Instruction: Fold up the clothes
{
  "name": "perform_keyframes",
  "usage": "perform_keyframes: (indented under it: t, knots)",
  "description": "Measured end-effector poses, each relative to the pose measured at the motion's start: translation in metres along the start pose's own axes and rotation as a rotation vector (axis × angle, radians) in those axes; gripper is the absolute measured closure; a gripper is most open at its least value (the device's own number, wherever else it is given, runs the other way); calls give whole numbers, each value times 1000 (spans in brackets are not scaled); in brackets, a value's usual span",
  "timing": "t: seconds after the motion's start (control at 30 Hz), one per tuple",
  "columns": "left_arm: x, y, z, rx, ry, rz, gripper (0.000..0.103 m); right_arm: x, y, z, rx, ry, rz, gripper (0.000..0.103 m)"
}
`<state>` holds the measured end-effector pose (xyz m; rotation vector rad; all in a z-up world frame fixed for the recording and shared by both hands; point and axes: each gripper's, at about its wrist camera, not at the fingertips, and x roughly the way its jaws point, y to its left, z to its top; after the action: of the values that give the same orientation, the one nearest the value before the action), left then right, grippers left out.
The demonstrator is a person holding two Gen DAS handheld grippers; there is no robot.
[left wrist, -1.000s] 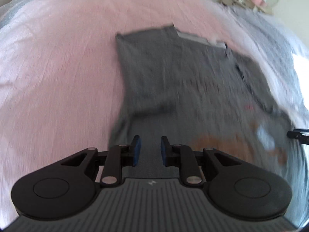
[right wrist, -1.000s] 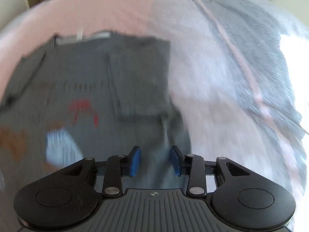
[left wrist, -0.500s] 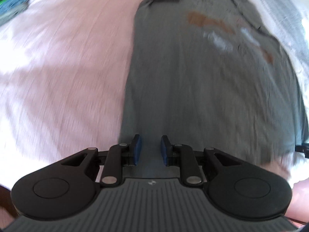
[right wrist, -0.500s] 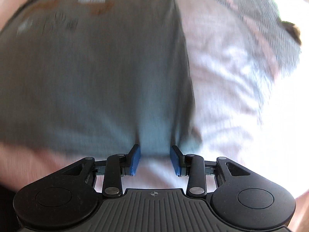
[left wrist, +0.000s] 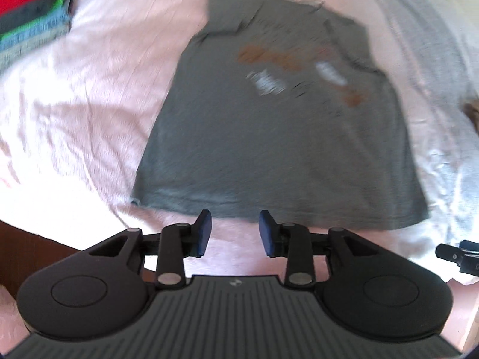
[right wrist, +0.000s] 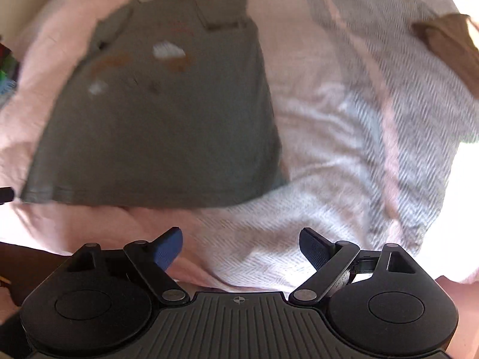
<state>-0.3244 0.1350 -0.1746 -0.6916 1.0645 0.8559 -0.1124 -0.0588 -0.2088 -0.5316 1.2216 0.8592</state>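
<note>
Only the left wrist view catches the stack of folded clothes (left wrist: 33, 21), in red, green, blue and grey bands, at the far left edge of the bed; it also shows a dark piece of the other tool at its right margin. The right wrist view alone takes in the brown garment (right wrist: 449, 48) lying far off to the right on the striped grey blanket (right wrist: 404, 119).

Nearest each lens are the tools themselves. The left gripper (left wrist: 235, 233) hangs over the pink sheet (left wrist: 89, 104) just short of the shirt's hem, its blue pads parted and opening, with nothing between them. The right gripper (right wrist: 241, 248) has its jaws spread much wider, also opening, and empty, above rumpled bedding near the bed's edge.

Beyond both lies the grey T-shirt (left wrist: 278, 137), spread flat on the sheet with its hem toward the cameras and its neck away. Its sleeves are folded inward over the body, and a blurred brown and white print shows on the upper half. Neither tool touches it.
</note>
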Motion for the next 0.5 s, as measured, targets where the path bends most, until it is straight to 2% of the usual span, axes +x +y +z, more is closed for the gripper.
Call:
perform_keyframes:
  t: [0.1, 0.3, 0.5]
  knots:
    - [-27, -17, -2, 39, -49, 34, 65, -25, 1, 3, -11, -41, 29, 15]
    - [-61, -40, -8, 68, -107, 61, 62, -56, 10, 2, -110, -123, 15, 15]
    - [-78, -52, -14, 74, -138, 74, 61, -58, 15, -6, -146, -105, 45, 15]
